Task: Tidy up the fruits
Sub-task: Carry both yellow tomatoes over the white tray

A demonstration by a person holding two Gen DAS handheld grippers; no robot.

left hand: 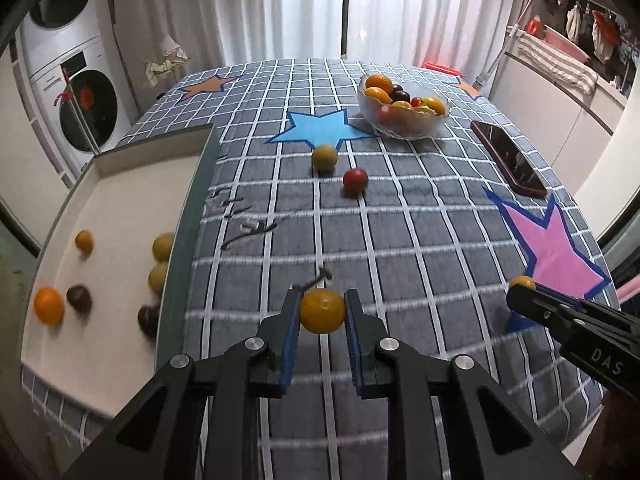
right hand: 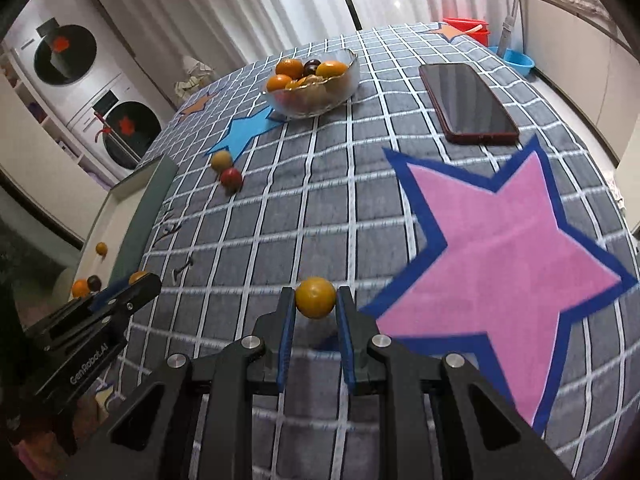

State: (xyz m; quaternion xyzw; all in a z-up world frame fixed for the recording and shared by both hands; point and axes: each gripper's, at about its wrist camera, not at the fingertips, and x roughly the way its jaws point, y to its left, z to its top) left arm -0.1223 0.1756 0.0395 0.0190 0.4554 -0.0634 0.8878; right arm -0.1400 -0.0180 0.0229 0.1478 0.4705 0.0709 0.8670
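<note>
An orange fruit (left hand: 322, 311) is being clamped by the left tool (left hand: 322, 314), and a yellow fruit (right hand: 315, 297) by the right tool (right hand: 315, 304), above the checked counter (left hand: 400, 240).

A dark phone (right hand: 468, 102) lies flat on the checked tablecloth (right hand: 320, 216), far right, beyond a pink star (right hand: 500, 264). A blue star (left hand: 316, 128) sits farther left. White curtains (left hand: 280, 8) hang behind; two stacked washing machines (left hand: 76, 80) stand far left.
</note>
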